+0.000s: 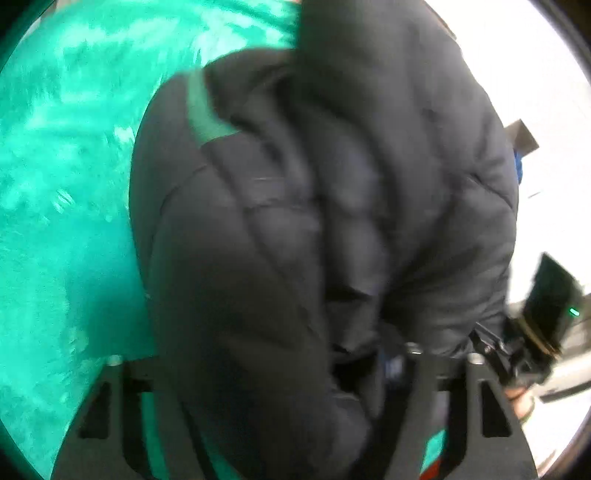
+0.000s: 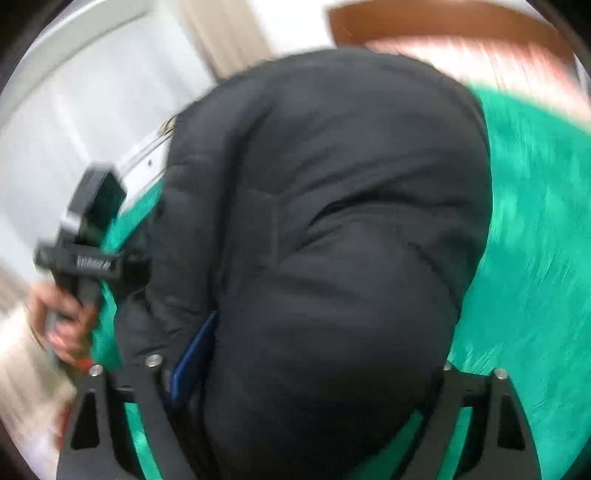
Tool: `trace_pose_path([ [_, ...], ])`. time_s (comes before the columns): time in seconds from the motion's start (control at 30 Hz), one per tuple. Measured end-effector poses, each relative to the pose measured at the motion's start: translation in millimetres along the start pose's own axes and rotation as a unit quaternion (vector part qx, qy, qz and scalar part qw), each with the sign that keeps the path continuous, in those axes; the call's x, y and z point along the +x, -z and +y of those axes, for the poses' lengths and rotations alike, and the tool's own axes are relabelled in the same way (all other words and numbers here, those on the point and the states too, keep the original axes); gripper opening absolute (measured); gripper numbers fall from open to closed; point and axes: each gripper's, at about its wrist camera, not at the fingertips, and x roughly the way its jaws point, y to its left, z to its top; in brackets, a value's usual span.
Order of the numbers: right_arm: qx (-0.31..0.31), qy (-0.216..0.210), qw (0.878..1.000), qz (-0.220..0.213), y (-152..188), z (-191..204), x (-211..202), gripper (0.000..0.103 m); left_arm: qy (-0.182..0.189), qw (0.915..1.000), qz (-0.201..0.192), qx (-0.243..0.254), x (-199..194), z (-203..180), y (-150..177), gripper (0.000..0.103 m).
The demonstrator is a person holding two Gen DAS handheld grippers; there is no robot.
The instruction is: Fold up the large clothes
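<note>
A black puffer jacket (image 1: 314,206) lies bunched on a green cloth (image 1: 66,177) and fills both wrist views. My left gripper (image 1: 288,373) points down into it, with a thick fold squeezed between its fingers (image 1: 454,402) and the tips buried. In the right wrist view the jacket (image 2: 332,221) bulges up between the fingers (image 2: 495,417) of my right gripper (image 2: 295,373). Those tips are hidden too, so I cannot make out whether the pads press. A blue strip (image 2: 194,358) shows at the jacket's left edge.
The right gripper's body (image 1: 546,314) and a hand show at the jacket's right edge in the left wrist view. In the right wrist view the left gripper's body (image 2: 88,236), held by a hand (image 2: 62,321), stands at the left. A wooden headboard (image 2: 443,26) lies beyond the green cloth (image 2: 528,240).
</note>
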Motion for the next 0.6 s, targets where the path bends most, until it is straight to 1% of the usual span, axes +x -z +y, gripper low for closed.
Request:
trace_pose_path([
  [0.03, -0.025, 0.011, 1.000, -0.014, 2, 11, -8, 0.081, -0.001, 0.9999, -0.008, 0.007, -4, -4, 3, 0.055],
  [0.13, -0.086, 0.037, 0.994, -0.064, 9, 40, -33, 0.078, 0.011, 0.9990, -0.039, 0.020, -22, -16, 11, 0.048],
  [0.23, -0.121, 0.047, 0.985, -0.113, 5, 63, -59, 0.077, 0.016, 0.9961, -0.074, 0.046, -43, -39, 7, 0.046],
  [0.3, -0.125, 0.050, 0.982, -0.134, -7, 63, -73, 0.077, 0.011, 0.9930, -0.099, 0.062, -57, -59, -6, 0.046],
  [0.33, -0.123, 0.050, 0.981, -0.142, -17, 58, -79, 0.077, 0.011, 0.9921, -0.106, 0.066, -60, -64, -11, 0.046],
  [0.43, -0.097, 0.037, 0.983, -0.149, -40, 34, -87, 0.077, 0.013, 0.9886, -0.131, 0.073, -63, -82, -39, 0.046],
  [0.47, -0.077, 0.030, 0.986, -0.142, -48, 20, -87, 0.078, 0.011, 0.9880, -0.137, 0.070, -58, -86, -48, 0.048],
  [0.5, -0.052, 0.026, 0.990, -0.132, -53, 6, -82, 0.083, 0.000, 0.9877, -0.139, 0.072, -45, -91, -59, 0.056],
  [0.53, -0.017, 0.025, 0.993, -0.110, -59, -15, -75, 0.087, -0.013, 0.9880, -0.135, 0.075, -36, -92, -63, 0.070],
  [0.57, 0.017, 0.038, 0.995, -0.085, -62, -35, -67, 0.098, -0.041, 0.9885, -0.124, 0.077, -18, -92, -69, 0.078],
  [0.6, 0.053, 0.078, 0.994, -0.057, -58, -54, -57, 0.103, -0.084, 0.9875, -0.110, 0.074, 2, -89, -70, 0.086],
])
